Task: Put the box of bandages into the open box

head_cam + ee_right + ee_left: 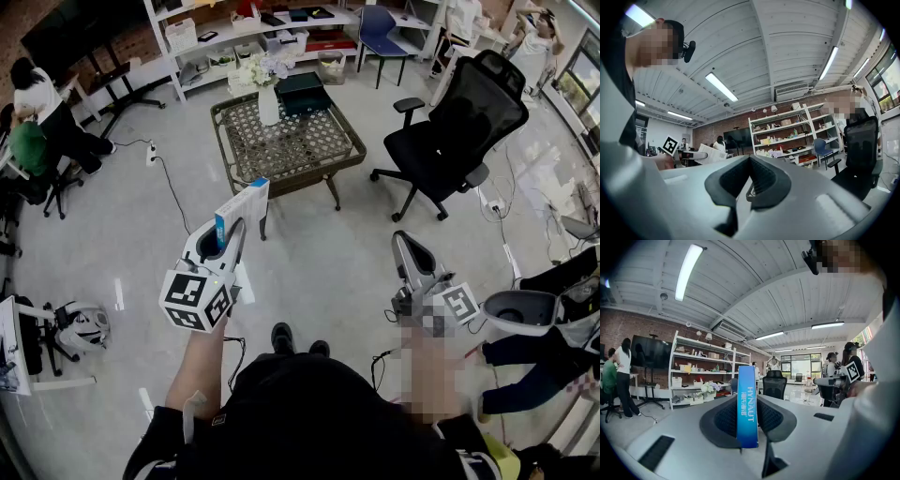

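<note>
The box of bandages (242, 208) is a flat blue and white carton. It stands on edge between the pads of my left gripper (230, 236), which is shut on it and held in the air well short of the table. In the left gripper view the carton's blue edge (747, 406) sticks up between the jaws. A dark box (302, 92) sits at the far side of the low wicker table (286, 145). My right gripper (405, 247) hangs at the right, shut and with nothing in it (751, 176).
A white vase of flowers (267, 92) stands on the table beside the dark box. A black office chair (459, 122) is right of the table. Shelving (281, 33) lines the back. People sit at the far left (37, 112) and right edge.
</note>
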`<move>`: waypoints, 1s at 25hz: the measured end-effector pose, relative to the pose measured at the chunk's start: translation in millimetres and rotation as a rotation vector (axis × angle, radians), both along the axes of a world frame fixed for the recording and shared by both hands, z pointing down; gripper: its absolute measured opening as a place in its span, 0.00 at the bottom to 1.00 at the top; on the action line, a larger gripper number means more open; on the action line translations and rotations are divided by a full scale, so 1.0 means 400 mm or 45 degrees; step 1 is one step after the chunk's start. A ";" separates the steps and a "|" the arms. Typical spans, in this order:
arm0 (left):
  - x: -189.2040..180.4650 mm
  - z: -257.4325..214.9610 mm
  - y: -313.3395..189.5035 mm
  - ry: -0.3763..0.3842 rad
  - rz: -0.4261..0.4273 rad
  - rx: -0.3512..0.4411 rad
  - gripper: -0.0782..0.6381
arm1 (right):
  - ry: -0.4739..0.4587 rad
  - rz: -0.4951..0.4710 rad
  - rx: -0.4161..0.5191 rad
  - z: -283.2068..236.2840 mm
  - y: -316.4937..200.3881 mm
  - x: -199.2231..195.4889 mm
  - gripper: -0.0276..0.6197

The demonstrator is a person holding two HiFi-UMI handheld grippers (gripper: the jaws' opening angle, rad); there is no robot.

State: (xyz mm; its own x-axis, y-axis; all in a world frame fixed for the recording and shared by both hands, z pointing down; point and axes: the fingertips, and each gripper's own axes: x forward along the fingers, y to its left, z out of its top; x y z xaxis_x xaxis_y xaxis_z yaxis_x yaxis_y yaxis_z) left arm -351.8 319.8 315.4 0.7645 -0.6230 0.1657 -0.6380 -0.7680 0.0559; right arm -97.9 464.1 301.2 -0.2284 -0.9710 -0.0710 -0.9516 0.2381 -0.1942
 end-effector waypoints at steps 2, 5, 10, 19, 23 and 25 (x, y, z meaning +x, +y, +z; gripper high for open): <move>0.000 -0.001 0.003 -0.001 0.000 -0.003 0.22 | -0.001 -0.005 0.000 -0.002 0.003 -0.002 0.05; 0.003 -0.003 0.010 -0.002 0.002 -0.005 0.22 | -0.002 -0.011 -0.002 -0.003 0.010 -0.003 0.05; 0.014 0.000 0.026 -0.008 0.000 -0.006 0.22 | -0.013 -0.012 -0.006 0.005 0.024 0.009 0.05; 0.060 0.012 0.059 -0.019 -0.003 -0.015 0.22 | -0.102 -0.014 0.057 -0.014 0.078 0.054 0.06; 0.108 0.009 0.101 -0.025 0.027 -0.002 0.22 | -0.098 -0.060 0.064 -0.005 0.107 0.042 0.06; 0.132 0.016 0.119 -0.029 0.051 -0.004 0.22 | -0.118 -0.072 0.058 0.009 0.117 0.040 0.06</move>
State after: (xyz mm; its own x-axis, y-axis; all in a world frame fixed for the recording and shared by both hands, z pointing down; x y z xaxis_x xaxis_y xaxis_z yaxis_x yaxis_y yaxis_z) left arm -299.1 367.5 321.7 0.7851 -0.5911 0.1850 -0.6075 -0.7931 0.0443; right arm -81.8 510.9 304.6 -0.2735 -0.9520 -0.1378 -0.9149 0.3016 -0.2684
